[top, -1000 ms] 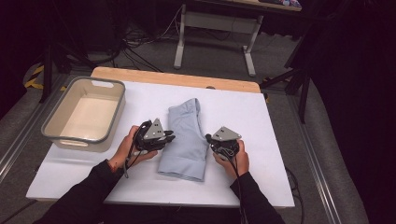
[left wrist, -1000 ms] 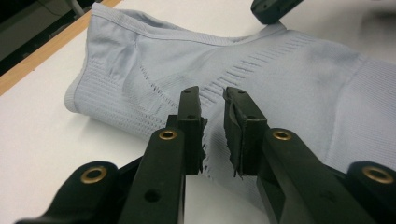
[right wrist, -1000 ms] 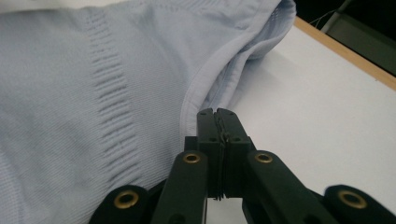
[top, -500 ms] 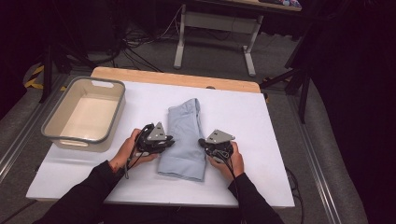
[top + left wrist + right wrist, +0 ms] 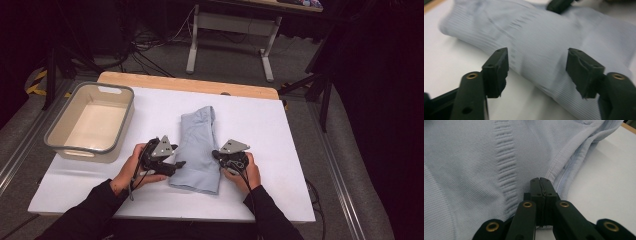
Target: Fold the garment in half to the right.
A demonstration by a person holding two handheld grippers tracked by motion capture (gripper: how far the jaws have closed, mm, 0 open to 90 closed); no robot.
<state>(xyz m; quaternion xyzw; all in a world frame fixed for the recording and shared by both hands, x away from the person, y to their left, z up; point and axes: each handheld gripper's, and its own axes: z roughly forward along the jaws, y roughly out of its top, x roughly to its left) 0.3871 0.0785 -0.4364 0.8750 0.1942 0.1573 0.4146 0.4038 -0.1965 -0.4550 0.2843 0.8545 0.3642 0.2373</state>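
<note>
— From the high view, do we read any writing or labels?

— None we can make out. We see a grey plastic bin (image 5: pixel 90 122) at the table's left with nothing in it, and a folded light blue knit garment (image 5: pixel 197 147) lying mid-table on the white tabletop (image 5: pixel 280 150). The left gripper (image 5: pixel 175 164) sits at the garment's left edge, the right gripper (image 5: pixel 216 154) at its right edge.

— And in the left gripper view?

— Our jaws have just been opening; they stand apart, released, with the ribbed cloth (image 5: pixel 539 42) beyond and between them, not pressed. The other gripper's tip (image 5: pixel 559 5) touches the far edge.

— The right gripper view?

— Our jaws (image 5: pixel 541 185) are clenched together at the garment's hem (image 5: pixel 564 162); whether they pinch cloth we cannot tell.
</note>
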